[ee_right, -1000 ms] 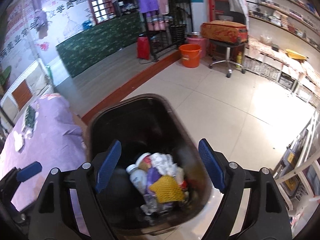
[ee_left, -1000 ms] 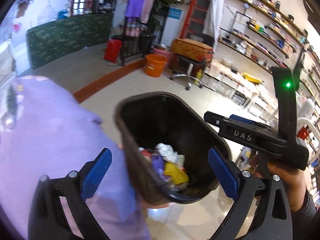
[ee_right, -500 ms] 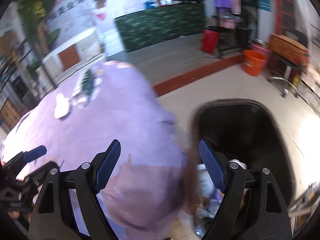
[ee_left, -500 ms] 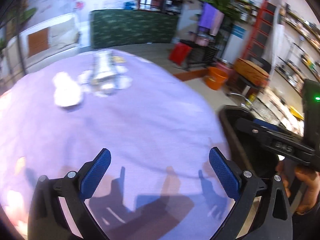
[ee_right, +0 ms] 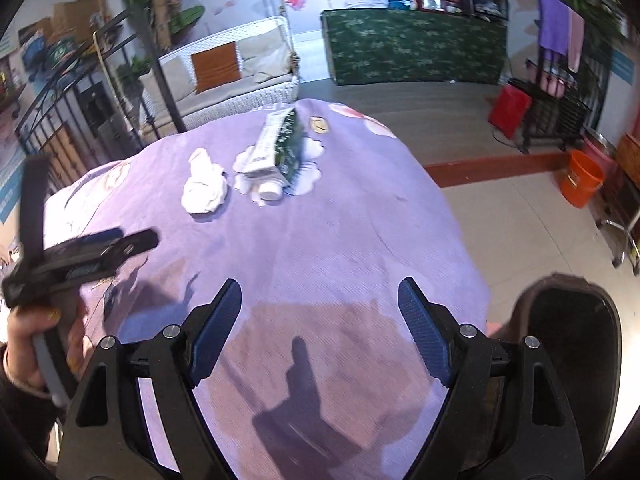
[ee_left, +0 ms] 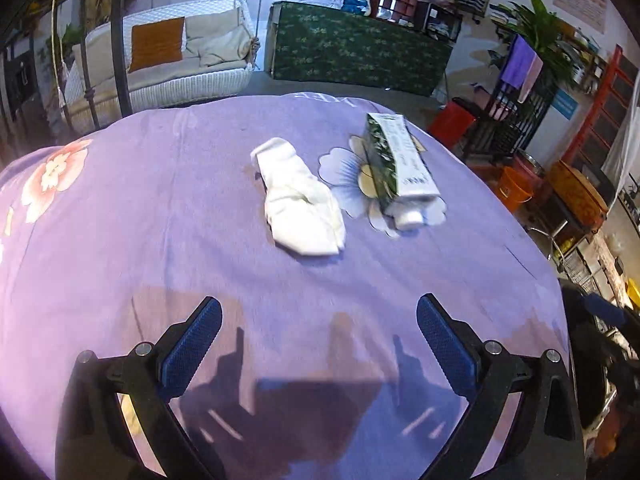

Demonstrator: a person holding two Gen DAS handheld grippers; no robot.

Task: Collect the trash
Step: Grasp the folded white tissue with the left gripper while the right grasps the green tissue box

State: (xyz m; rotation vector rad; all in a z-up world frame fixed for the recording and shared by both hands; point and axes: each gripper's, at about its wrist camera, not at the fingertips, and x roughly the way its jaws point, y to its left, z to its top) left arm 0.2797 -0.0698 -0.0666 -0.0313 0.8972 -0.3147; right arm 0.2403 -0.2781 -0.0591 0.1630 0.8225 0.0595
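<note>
A crumpled white tissue [ee_left: 300, 208] and a green-and-white carton [ee_left: 398, 164] lying on its side rest on the purple tablecloth [ee_left: 160, 220]. Both show in the right wrist view too: the tissue [ee_right: 204, 188], the carton [ee_right: 276, 148]. My left gripper [ee_left: 318, 340] is open and empty over the near cloth, short of the tissue. My right gripper [ee_right: 320, 328] is open and empty over the cloth's near right part. The dark trash bin [ee_right: 576, 344] stands on the floor just right of the table.
The left gripper's body and the hand holding it [ee_right: 76, 260] sit at the left of the right wrist view. A white wicker sofa [ee_left: 168, 60] and a green counter [ee_left: 356, 48] stand beyond the table. An orange bucket [ee_right: 580, 178] is on the tiled floor.
Both grippers have swung left from over the trash bin to over the purple table. The tissue and carton are now ahead; the bin sits at the right edge.
</note>
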